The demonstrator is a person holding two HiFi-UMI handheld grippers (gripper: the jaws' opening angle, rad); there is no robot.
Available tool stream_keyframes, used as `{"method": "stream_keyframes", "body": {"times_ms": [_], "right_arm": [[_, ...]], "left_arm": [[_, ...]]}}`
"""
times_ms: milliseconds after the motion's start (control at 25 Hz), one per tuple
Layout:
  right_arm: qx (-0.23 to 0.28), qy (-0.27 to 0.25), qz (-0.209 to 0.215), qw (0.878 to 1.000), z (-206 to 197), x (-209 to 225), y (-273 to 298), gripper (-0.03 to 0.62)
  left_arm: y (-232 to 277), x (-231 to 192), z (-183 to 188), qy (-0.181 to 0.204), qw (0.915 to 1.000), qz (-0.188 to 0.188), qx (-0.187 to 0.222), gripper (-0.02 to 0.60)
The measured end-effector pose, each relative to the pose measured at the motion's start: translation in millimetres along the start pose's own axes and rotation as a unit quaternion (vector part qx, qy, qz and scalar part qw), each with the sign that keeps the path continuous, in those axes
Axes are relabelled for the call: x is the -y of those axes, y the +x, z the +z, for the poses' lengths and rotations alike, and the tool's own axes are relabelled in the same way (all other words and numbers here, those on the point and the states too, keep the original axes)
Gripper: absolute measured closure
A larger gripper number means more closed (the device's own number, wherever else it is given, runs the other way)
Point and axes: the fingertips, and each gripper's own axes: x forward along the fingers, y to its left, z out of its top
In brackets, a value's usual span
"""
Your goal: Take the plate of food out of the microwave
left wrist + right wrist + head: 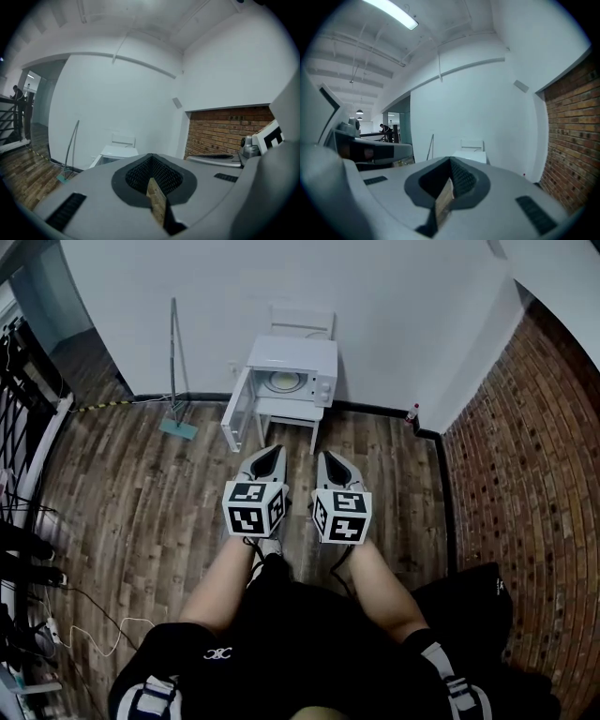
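A white microwave (pixel 292 369) stands on a small white table (pixel 286 412) against the far wall, its door (pixel 237 410) swung open to the left. Inside it lies a pale plate (pixel 281 382); what is on it is too small to tell. My left gripper (pixel 272 450) and right gripper (pixel 326 456) are held side by side above the wooden floor, well short of the microwave and pointing at it. Both are shut with nothing in them. The left gripper view shows my left gripper (pixel 151 156) with the microwave (pixel 114 152) beyond it. The right gripper view shows my right gripper (pixel 451 161).
A long-handled tool (pixel 174 367) leans on the wall left of the microwave. A white chair (pixel 302 319) stands behind it. A brick wall (pixel 530 474) runs along the right, with a small bottle (pixel 412 412) at the corner. Racks and cables (pixel 42 606) line the left.
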Motion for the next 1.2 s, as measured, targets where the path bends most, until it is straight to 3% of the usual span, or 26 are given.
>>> {"method": "stream_keyframes", "body": {"times_ms": [560,880,1200], "right_arm": [[-0.027,-0.013,-0.014,0.999,37.9,-11.7,176.2,0.588],[-0.045,-0.028,-0.039,0.998,34.0,-18.9,233.7,0.589],[-0.077,-0.019,-0.051,0.996,18.5,-15.9,263.3,0.588]], "left_arm": [[120.9,-132.6,49.5,-0.014,0.9998,-0.015,-0.007,0.583],[162.2,-183.1,37.2,-0.044,0.9977,-0.047,-0.024,0.583],[177.8,-211.3,27.3,-0.065,0.9959,-0.051,-0.037,0.583]]}}
